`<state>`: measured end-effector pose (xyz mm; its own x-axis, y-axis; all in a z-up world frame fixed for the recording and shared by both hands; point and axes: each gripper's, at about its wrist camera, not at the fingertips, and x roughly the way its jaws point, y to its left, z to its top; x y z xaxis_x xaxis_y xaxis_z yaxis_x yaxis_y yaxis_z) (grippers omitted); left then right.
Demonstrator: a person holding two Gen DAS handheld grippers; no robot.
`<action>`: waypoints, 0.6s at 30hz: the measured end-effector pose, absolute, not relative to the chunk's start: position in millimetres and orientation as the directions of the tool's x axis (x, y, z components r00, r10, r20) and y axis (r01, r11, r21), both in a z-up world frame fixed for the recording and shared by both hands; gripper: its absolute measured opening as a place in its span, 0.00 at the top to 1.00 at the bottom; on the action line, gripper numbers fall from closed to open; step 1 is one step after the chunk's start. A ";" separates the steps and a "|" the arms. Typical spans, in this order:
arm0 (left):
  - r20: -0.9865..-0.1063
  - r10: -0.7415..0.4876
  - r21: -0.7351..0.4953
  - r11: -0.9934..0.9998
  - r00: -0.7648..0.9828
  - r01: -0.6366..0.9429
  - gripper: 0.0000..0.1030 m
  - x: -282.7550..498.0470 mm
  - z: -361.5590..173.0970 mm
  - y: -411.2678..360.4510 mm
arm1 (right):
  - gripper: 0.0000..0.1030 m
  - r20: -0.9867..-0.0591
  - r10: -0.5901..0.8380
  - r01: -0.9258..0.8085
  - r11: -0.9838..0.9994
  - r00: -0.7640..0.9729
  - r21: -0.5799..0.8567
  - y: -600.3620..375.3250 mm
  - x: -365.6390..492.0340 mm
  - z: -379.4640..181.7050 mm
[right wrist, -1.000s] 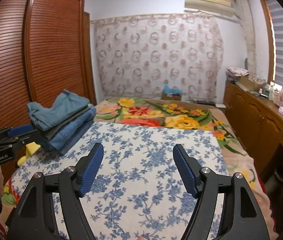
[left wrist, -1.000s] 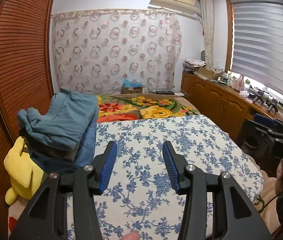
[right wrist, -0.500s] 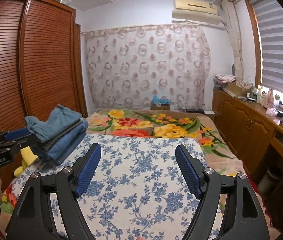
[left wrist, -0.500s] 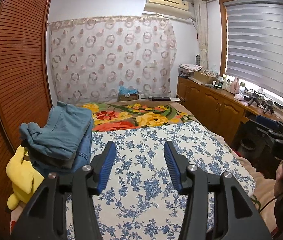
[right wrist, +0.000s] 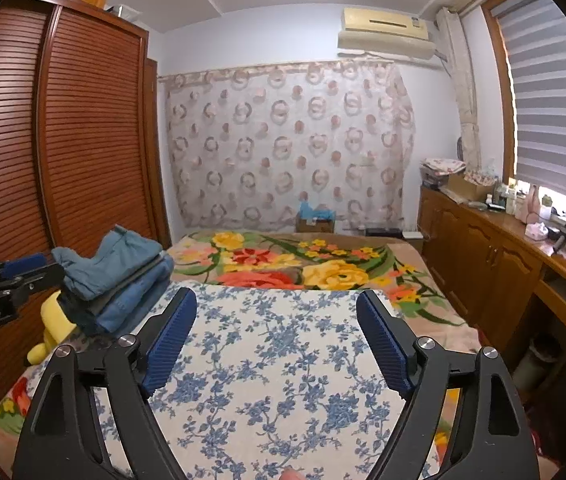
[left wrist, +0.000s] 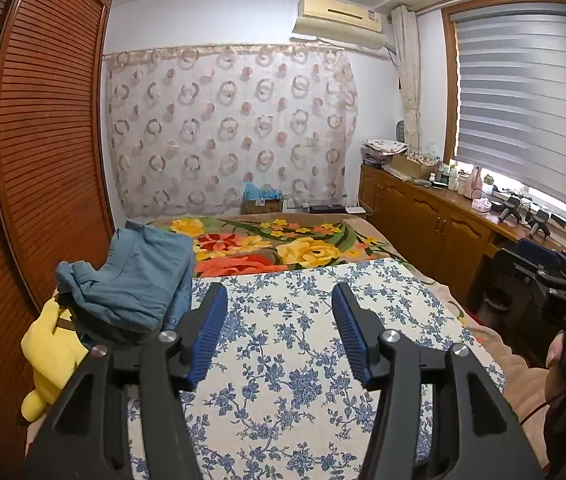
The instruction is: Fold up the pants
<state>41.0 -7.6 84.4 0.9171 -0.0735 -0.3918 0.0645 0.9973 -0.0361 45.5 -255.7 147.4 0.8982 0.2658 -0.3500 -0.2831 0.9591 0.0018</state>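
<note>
The left gripper (left wrist: pixel 279 332) is held with its fingers (left wrist: pixel 209 332) spread, nothing between them. The right gripper (right wrist: pixel 277 338) is spread wider, likewise empty. The pants (left wrist: pixel 139 280) are stacked folded at the bed's left edge, over a half-hidden yellow toy (left wrist: pixel 49 352). Both grippers are held level above the floral sheet (left wrist: pixel 295 344), untouched.

Both cameras tilted upward over the last second. The left hand-held gripper (left wrist: pixel 279 332) and right hand-held gripper (right wrist: pixel 277 340) rose, so the ceiling came into the top of each frame. The stack of folded pants (left wrist: pixel 135 280) slid lower at the left, as did the blue-flowered sheet (left wrist: pixel 303 360) on the bed.
</note>
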 end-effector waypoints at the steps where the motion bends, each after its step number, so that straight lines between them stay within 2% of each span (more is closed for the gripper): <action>1: -0.392 -0.074 -0.036 0.997 0.917 0.065 0.47 40.9 84.2 -7.6 | 0.18 -0.350 0.265 -0.283 0.959 0.898 0.001 -255.8 45.6 147.4; 18: -0.398 -0.069 -0.033 0.998 0.915 0.060 0.46 37.4 86.4 -6.0 | 0.17 -0.361 0.257 -0.274 0.962 0.896 0.006 -258.7 45.6 143.2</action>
